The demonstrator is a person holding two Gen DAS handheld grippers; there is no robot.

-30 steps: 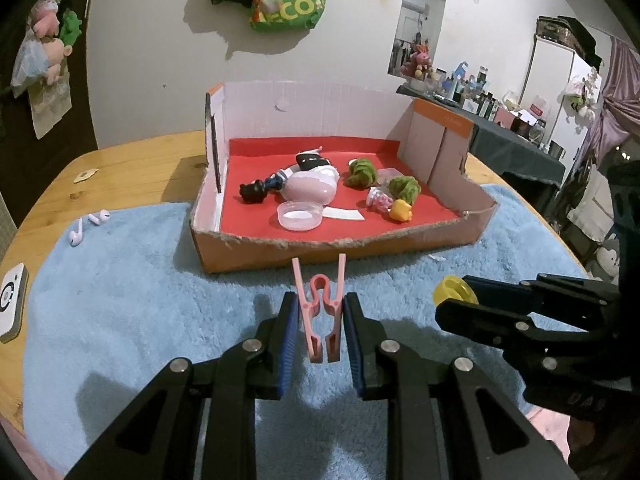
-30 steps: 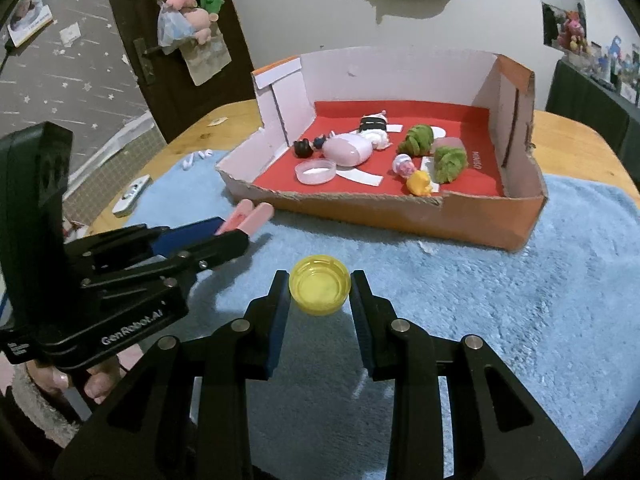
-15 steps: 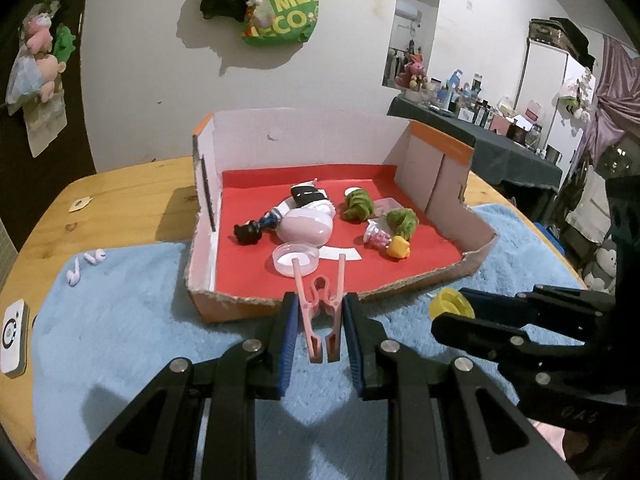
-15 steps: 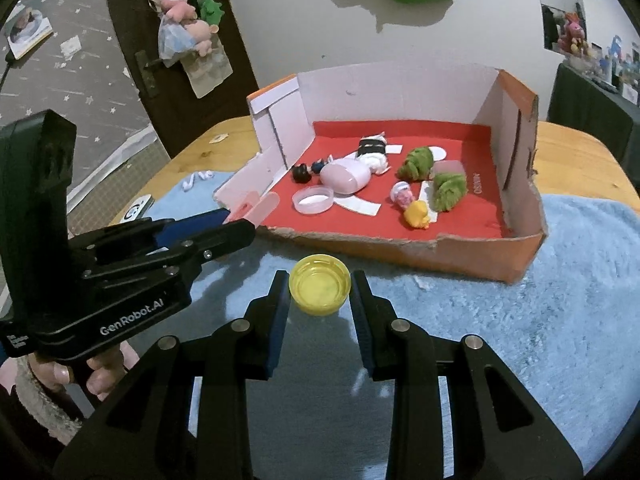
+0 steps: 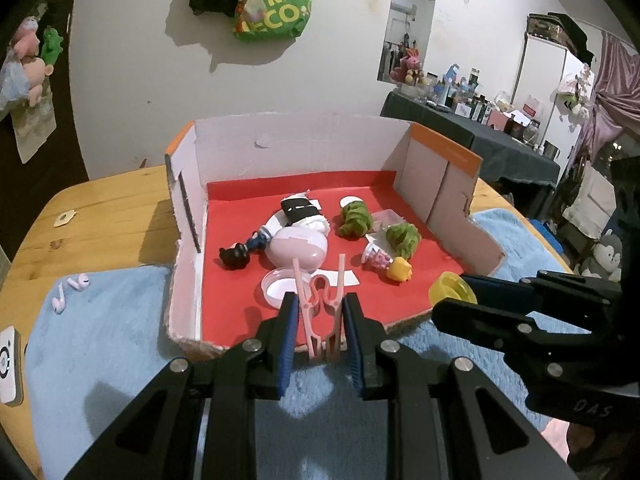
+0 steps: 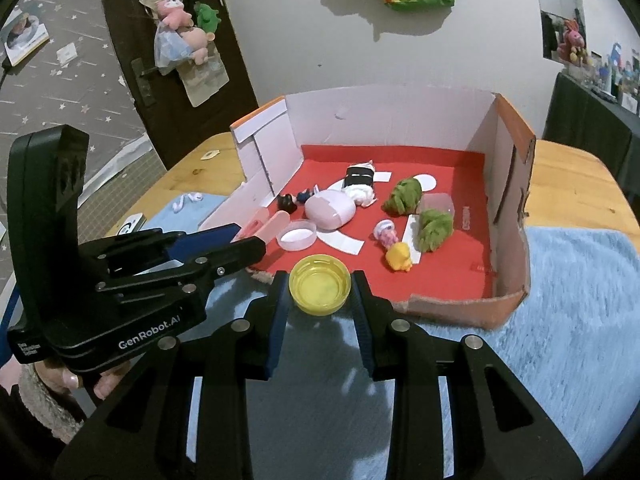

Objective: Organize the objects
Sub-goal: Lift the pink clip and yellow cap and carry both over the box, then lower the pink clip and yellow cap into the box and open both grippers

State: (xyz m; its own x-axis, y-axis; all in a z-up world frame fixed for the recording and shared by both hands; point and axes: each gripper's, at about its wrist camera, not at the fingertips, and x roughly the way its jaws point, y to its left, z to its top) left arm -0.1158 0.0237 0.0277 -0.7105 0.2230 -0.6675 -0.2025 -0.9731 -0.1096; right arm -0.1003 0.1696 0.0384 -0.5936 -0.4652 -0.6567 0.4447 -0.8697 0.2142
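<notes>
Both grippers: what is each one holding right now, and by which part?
The left gripper pinches the pink clothespin by its handle end. The right gripper grips the yellow cap across its rim.

two fuzzy green plush toys (image 5: 354, 218) (image 5: 402, 236), two white earbuds (image 5: 58, 303) (image 5: 80, 282), one pink plastic clothespin (image 5: 320, 312), one yellow plastic bottle cap (image 6: 319, 289).

Pink clothespin (image 5: 322, 307), yellow cap (image 6: 320, 289). Box (image 5: 444, 184): red floor, white walls w/ orange top edges, brown outside. Blue fuzzy towel (image 6: 568, 344) on light wood table (image 5: 100, 216); grippers black w/ blue pads (image 5: 289, 328).
</notes>
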